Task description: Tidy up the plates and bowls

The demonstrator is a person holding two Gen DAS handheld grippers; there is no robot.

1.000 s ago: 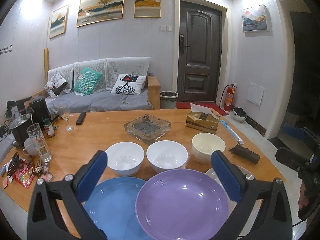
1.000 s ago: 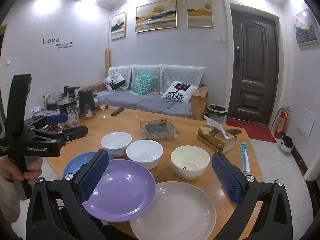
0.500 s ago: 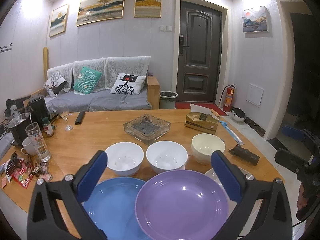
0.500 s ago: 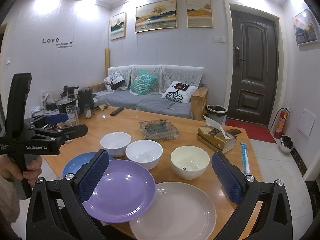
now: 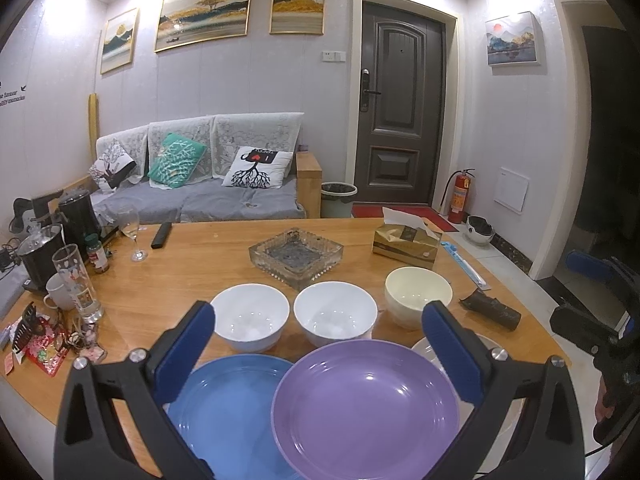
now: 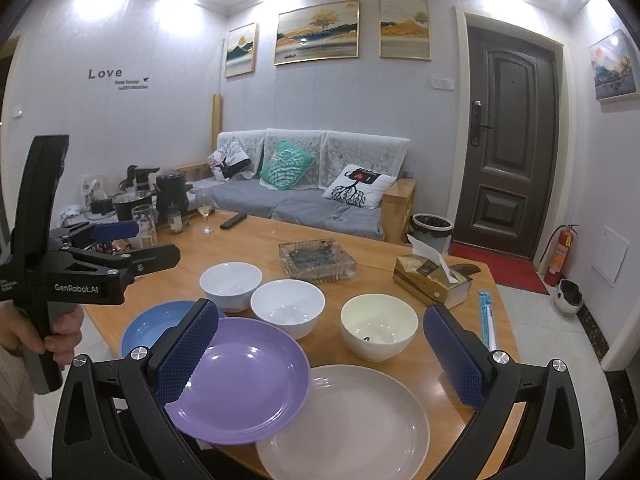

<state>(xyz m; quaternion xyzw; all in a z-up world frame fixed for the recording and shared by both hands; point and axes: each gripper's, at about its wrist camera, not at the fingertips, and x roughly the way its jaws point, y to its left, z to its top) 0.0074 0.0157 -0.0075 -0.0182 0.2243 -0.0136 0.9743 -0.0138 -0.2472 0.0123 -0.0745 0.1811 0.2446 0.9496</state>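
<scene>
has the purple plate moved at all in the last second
No. In the right wrist view the purple plate keeps the same overlap on the blue plate and the cream plate, and sits the same way below the white bowls.

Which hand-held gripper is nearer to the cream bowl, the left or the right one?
Right. The right hand-held gripper hovers just before the cream bowl; the left hand-held gripper hangs far off, beyond the blue plate.

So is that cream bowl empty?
Almost: the cream bowl stands upright with only a small dark speck on its bottom, seen from the right wrist; what it is, I cannot tell.
</scene>
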